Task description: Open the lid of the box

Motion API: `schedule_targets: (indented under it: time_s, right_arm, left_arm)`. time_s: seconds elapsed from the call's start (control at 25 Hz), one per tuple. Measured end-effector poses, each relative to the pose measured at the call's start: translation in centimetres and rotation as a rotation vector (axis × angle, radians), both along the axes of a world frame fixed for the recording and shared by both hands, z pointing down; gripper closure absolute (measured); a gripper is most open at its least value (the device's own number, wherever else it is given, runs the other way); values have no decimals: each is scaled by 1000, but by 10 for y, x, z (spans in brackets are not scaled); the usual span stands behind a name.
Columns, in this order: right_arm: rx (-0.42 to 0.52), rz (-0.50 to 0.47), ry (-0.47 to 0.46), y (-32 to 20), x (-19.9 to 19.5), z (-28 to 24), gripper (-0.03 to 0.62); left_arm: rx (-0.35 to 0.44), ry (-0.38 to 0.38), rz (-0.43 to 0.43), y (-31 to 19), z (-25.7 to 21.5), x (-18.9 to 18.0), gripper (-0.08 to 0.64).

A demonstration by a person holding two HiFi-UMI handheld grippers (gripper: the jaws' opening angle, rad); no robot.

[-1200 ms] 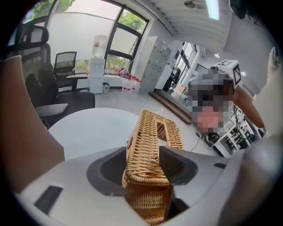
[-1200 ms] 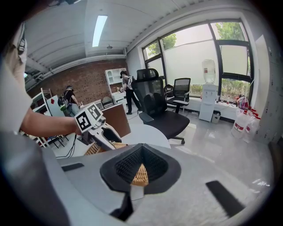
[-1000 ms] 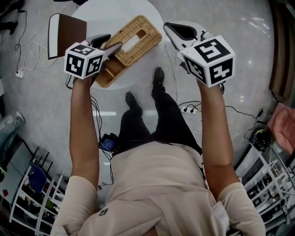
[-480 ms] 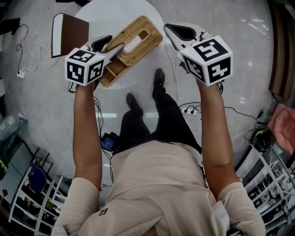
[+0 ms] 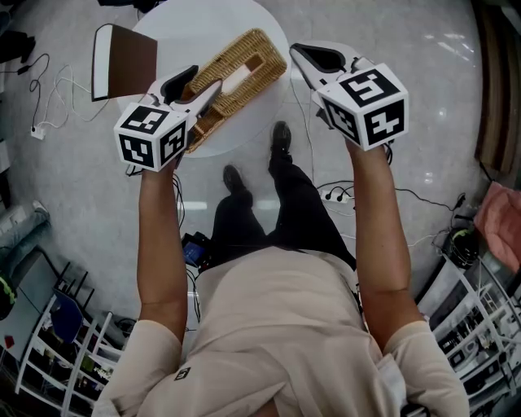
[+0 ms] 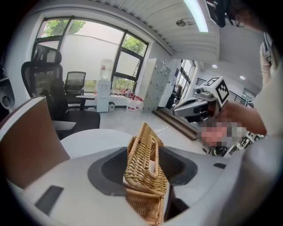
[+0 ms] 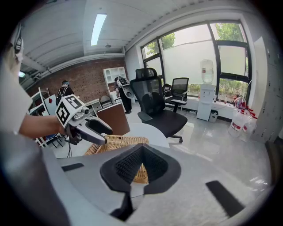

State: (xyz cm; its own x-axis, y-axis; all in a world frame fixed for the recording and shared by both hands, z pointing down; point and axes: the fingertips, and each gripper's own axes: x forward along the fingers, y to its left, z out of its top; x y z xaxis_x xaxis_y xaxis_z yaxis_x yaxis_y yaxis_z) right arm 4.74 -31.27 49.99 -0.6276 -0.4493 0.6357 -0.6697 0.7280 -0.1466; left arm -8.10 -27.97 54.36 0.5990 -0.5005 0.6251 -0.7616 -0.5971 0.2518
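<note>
A glossy pale office floor (image 5: 423,81) lies far below us, with a round white table (image 5: 175,24) and a brown chair back (image 5: 122,61) beside it. On the table sits a long wicker box (image 5: 244,61). Our left gripper (image 5: 205,77) is clamped on the near end of its woven lid (image 6: 142,152), which stands tilted up between the jaws. Our right gripper (image 5: 299,50) hangs in the air just right of the table, jaws together and empty. We judge the wicker light, stiff yet slightly springy, rough enough not to slip, and liable to crack if squeezed hard. The thick rim seems the safest place to hold.
</note>
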Motion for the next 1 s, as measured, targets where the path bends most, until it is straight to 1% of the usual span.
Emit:
schedule_targets:
  time_s: [0.28, 0.48, 0.76, 1.0]
  right_arm:
    - [-2, 6, 4, 3, 4, 0, 600]
    - [1, 9, 6, 5, 6, -3, 600]
    - [13, 11, 9, 9, 9, -13, 600]
    - [15, 22, 12, 20, 25, -19, 600]
  left_arm:
    - [74, 30, -26, 9, -18, 10, 341]
    - [114, 50, -27, 18, -28, 17, 350]
    - [138, 42, -8, 30, -36, 25, 377]
    - [146, 32, 17, 42, -42, 42, 405]
